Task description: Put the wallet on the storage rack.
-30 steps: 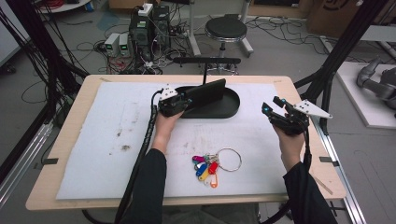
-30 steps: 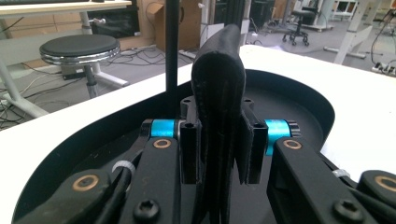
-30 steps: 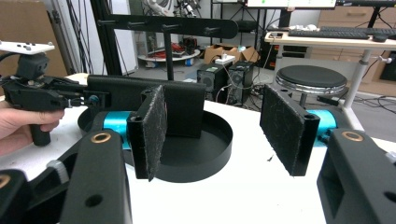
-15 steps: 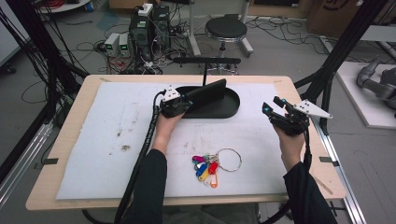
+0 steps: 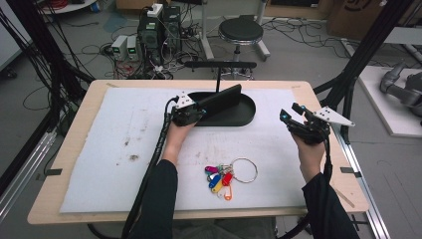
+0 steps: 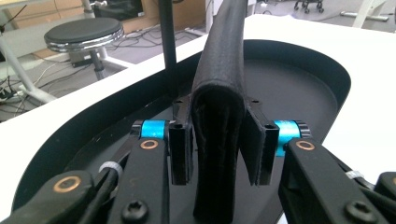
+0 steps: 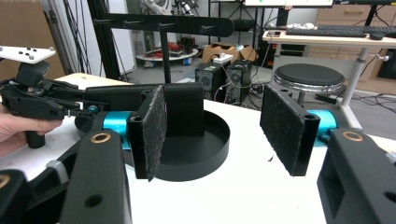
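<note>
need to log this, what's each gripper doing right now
left gripper: jaws just opening, black wallet between them, no longer pressed.
right gripper: open, empty.

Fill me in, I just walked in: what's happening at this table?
A person works with a gripper in each hand. The left gripper has a folded black wallet standing between its jaws over the black tray; the jaws have just been opening, and there are gaps between pads and wallet. The right gripper hovers open and empty near the table's right edge. A key ring with coloured tags lies untouched on the white mat.
</note>
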